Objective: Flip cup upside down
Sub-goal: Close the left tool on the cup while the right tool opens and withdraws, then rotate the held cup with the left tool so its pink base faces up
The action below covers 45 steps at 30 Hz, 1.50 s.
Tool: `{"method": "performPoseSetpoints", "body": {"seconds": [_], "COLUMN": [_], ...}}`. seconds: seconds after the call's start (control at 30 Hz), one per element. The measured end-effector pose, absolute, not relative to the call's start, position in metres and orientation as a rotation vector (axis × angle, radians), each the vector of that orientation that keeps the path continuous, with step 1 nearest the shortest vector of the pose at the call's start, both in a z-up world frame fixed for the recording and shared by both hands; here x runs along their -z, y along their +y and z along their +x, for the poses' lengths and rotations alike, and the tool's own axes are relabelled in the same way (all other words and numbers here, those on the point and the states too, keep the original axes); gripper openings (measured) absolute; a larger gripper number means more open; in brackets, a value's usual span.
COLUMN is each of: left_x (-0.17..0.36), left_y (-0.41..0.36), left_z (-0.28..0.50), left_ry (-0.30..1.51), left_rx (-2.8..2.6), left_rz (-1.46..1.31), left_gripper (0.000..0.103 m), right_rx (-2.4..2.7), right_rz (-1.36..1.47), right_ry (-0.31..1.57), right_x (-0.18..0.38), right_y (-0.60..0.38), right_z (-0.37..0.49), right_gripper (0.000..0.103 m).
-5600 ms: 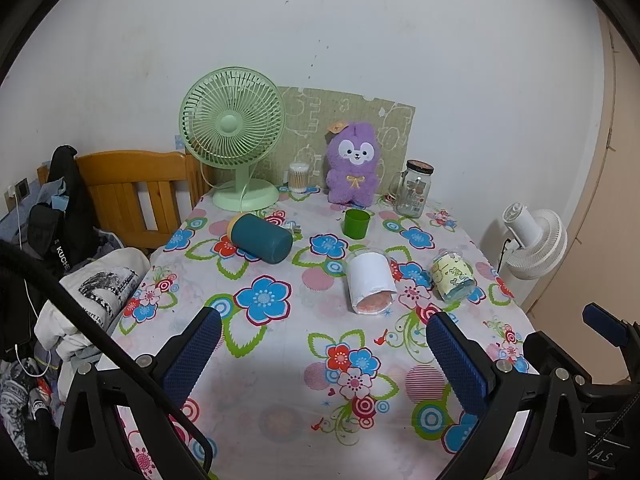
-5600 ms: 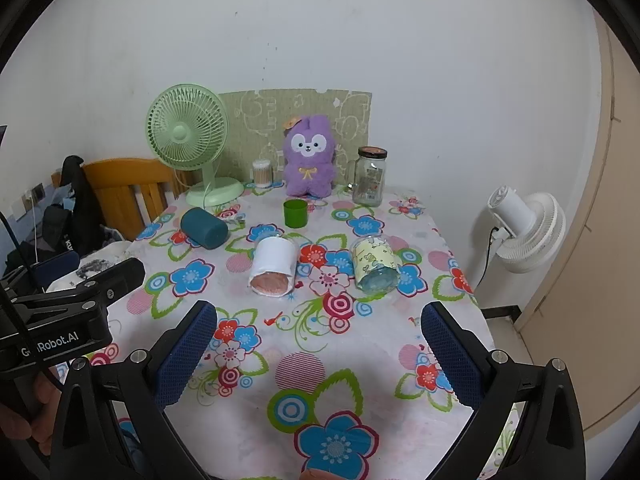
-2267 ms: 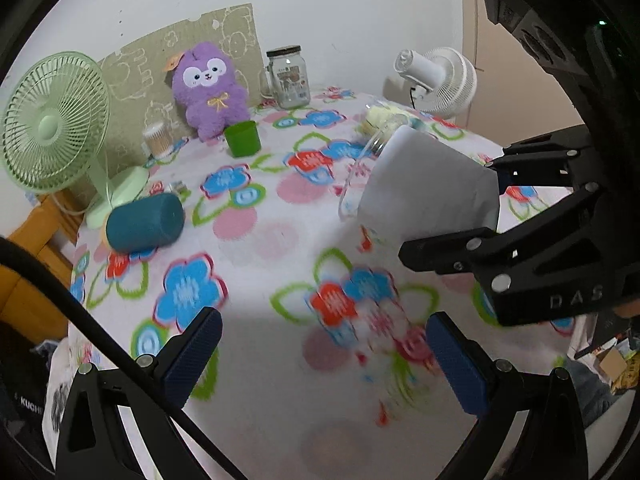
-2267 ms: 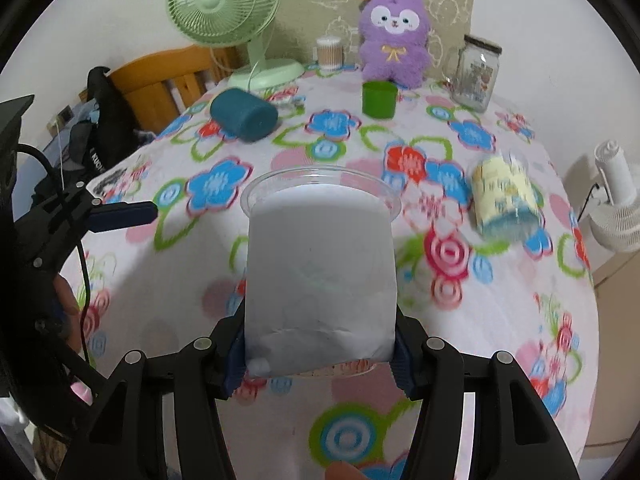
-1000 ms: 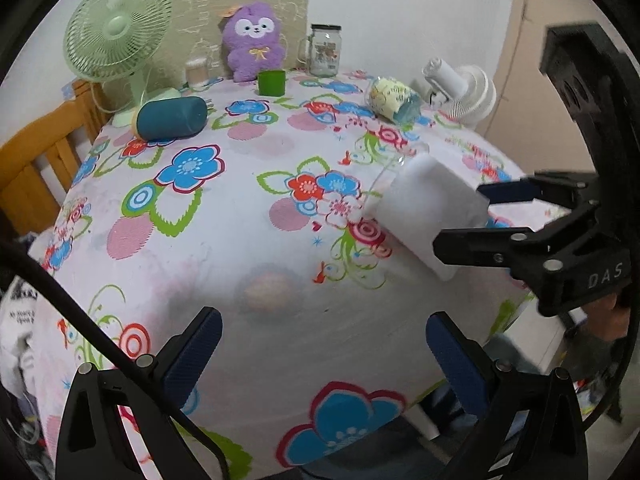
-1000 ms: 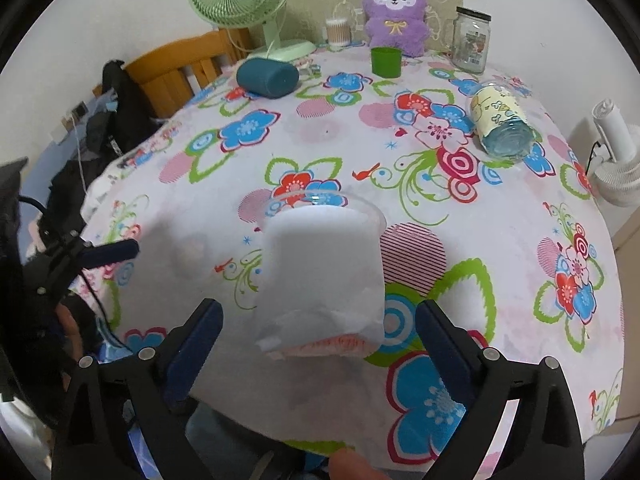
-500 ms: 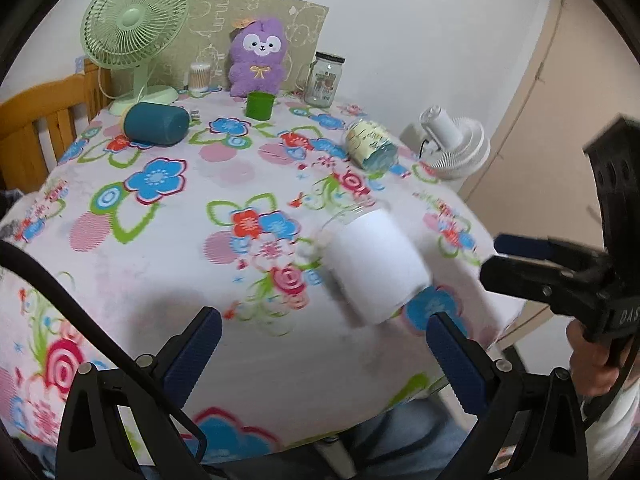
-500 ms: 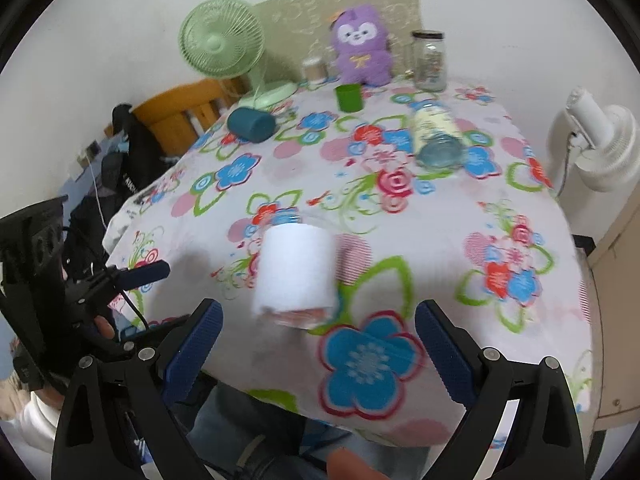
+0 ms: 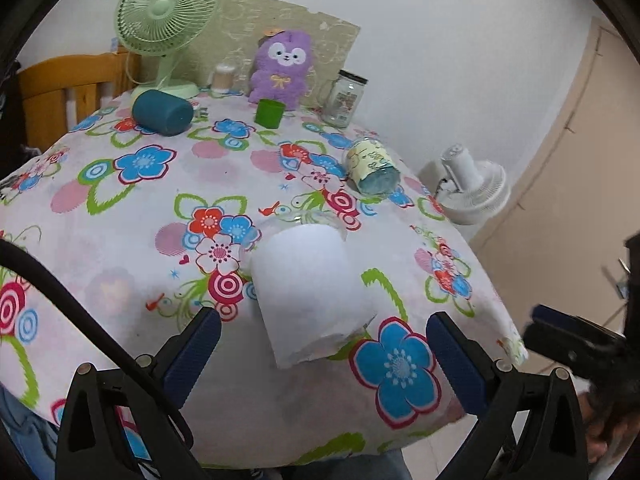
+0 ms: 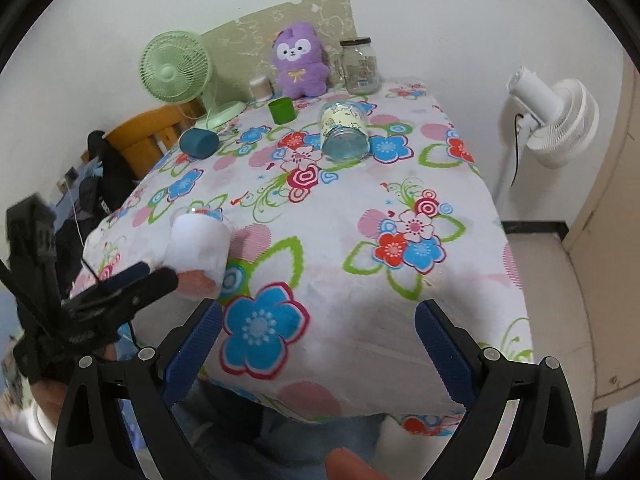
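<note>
The cup [image 9: 308,284] stands mouth-down near the tabletop [image 9: 120,216] front edge, apparently slightly tilted, so with both tongs, left [image 9: 323,354] and right [image 10: 316,338], spread empty, 1 nudge could topple it.

1. Home, lived-in room: tabletop [image 9: 120,216] under a floral cloth.
2. Purple plush toy [image 9: 282,66], green desk fan [image 9: 166,8], glass jar [image 9: 346,98].
3. Wooden chair [image 9: 60,88]; white floor fan [image 10: 556,120].
</note>
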State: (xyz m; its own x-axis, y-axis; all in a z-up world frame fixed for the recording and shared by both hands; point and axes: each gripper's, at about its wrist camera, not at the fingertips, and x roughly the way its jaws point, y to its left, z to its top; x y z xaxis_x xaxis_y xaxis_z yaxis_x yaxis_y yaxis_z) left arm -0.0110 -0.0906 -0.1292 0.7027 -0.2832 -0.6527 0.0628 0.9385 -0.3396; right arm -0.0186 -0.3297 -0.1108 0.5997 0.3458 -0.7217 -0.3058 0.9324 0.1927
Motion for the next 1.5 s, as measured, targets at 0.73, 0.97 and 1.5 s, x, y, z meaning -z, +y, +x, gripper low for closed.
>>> {"method": "performPoseSetpoints", "body": {"seconds": [0.73,0.97,1.5], "left_x": [0.162,0.164,0.14], "left_y": [-0.111,-0.107,-0.077], "left_z": [0.005,0.008,0.012], "left_ry": [0.839,0.859,0.974], "left_rx": [-0.044,-0.049,0.038], "left_rz": [-0.261,-0.235,-0.204], "left_gripper": [0.092,0.063,0.058], "right_rx": [-0.576,-0.594,-0.642], "right_rz": [0.018,0.023,0.015], "right_ry": [0.816,0.808,0.815], "right_x": [0.133,0.134,0.138], "right_y": [-0.351,-0.351,-0.339], "right_z": [-0.053,-0.055,-0.051], "right_gripper": [0.098,0.098,0.098]}}
